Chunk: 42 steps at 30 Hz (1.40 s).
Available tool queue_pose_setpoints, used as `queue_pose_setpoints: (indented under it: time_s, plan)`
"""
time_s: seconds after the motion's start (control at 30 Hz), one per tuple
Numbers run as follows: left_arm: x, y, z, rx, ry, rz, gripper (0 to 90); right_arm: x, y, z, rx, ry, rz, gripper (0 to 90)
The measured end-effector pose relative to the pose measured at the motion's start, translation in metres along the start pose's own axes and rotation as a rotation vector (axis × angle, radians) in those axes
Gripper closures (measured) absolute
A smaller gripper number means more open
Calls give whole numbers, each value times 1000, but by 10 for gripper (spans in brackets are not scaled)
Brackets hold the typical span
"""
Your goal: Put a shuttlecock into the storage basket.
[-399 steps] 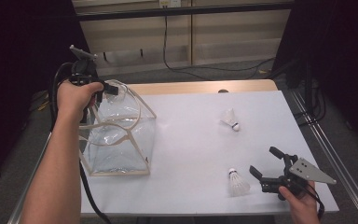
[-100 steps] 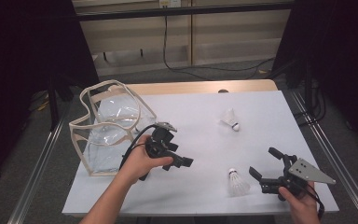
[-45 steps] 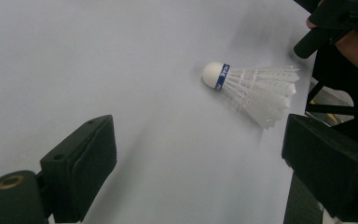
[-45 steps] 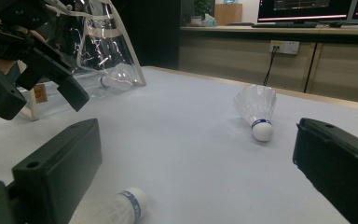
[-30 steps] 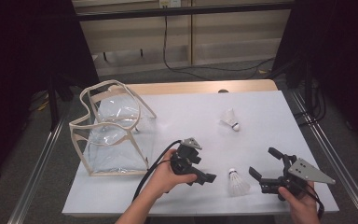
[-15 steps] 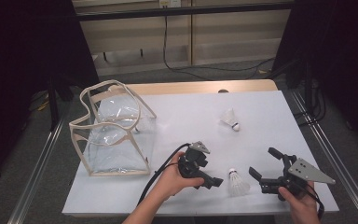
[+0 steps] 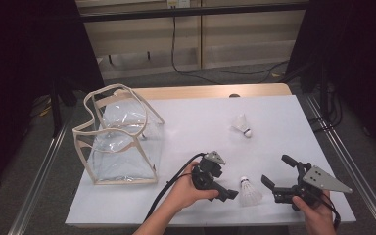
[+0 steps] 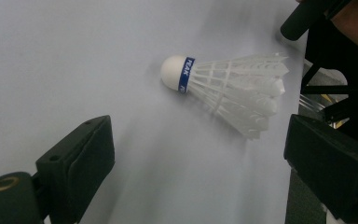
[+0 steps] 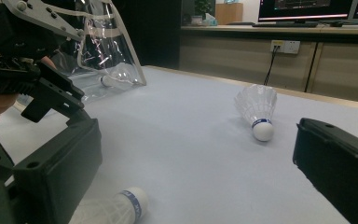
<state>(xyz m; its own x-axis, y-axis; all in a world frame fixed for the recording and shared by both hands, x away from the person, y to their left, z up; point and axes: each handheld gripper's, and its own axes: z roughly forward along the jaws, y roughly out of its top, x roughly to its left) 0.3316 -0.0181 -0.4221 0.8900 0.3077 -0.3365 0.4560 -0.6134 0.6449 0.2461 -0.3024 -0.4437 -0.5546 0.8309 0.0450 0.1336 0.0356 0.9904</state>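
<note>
A white shuttlecock point(image 7: 249, 192) with a blue band lies on its side near the table's front edge. My left gripper point(image 7: 226, 190) is just left of it, open, and the shuttlecock point(image 8: 228, 88) lies a little ahead of the jaws, cork pointing left. My right gripper point(image 7: 277, 170) rests open to the shuttlecock's right, nothing between its jaws. Its own view has that shuttlecock point(image 9: 116, 207) low beside the left jaw. A second shuttlecock point(image 7: 241, 126) lies farther back on the table. A clear plastic bag point(image 7: 120, 142) with beige trim stands at the left.
The white table top point(image 7: 200, 127) ends close in front of both hands. Inside the bag point(image 9: 102, 51) lies what looks like another shuttlecock point(image 9: 114, 78). A cable trails from the left gripper point(image 9: 53, 99) over the front edge. Metal rails run along both table sides.
My left gripper has left the bag and travelled right across the table to the near shuttlecock. The bag now stands alone. The right gripper has stayed put.
</note>
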Motion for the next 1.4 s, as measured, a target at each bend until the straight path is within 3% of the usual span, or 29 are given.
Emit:
queue_pose_setpoints:
  time_s: [0.1, 0.13, 0.2, 0.23, 0.27, 0.3, 0.43, 0.5, 0.6, 0.67, 0.8, 0.83, 0.87, 0.9, 0.97, 1.1, 1.2, 1.4]
  plan:
    - [-1, 0, 3, -2, -15, 3, 84, 0, 0, 0, -5, 0, 0, 9]
    - [-2, 0, 3, 5, 4, 3, 83, 0, 0, 0, -4, 0, 1, 9]
    - [-2, -1, 5, 5, -15, 7, 83, 0, 0, 0, -2, -1, 1, 9]
    - [-4, -1, 6, 10, 2, 6, 82, 0, 0, 0, -2, 0, 1, 9]
    - [-3, -1, 7, 4, -16, 6, 82, 0, 0, 0, -2, 0, 2, 9]
    - [-4, -1, 7, 16, 6, 10, 82, 0, 0, 0, -2, 0, 1, 9]
    - [-5, -1, 10, 16, -14, 15, 81, 0, 0, 0, -3, 0, 0, 9]
    - [-6, -1, 11, 17, 4, 11, 81, 0, 0, 0, -2, 1, 0, 9]
    - [-6, -1, 14, 12, -14, 13, 81, 0, 0, 0, -2, 1, 2, 9]
    - [-8, -1, 15, 26, 6, 16, 81, 0, 0, 0, -3, 1, 1, 9]
    - [-8, -1, 18, 16, -14, 17, 81, 0, 0, 0, -2, 1, 2, 9]
    - [-9, -1, 18, 26, 7, 24, 81, 0, 0, 0, -2, 0, 1, 9]
    - [-9, -1, 19, 17, -10, 20, 81, 0, 0, 0, -2, 0, 1, 9]
    - [-10, -1, 20, 24, 6, 24, 81, 0, 0, 0, -2, 0, 1, 9]
    - [-10, -1, 22, 19, -10, 28, 81, 0, 0, 0, -1, 0, 1, 9]
    - [-12, -1, 24, 29, 9, 30, 76, 0, 0, 0, -1, 0, 0, 9]
    - [-13, 0, 26, 13, -8, 31, 74, 0, 0, 0, -1, 0, 0, 9]
    - [-14, 1, 31, 14, 19, 21, 75, 0, 0, 0, 0, -1, -2, 9]
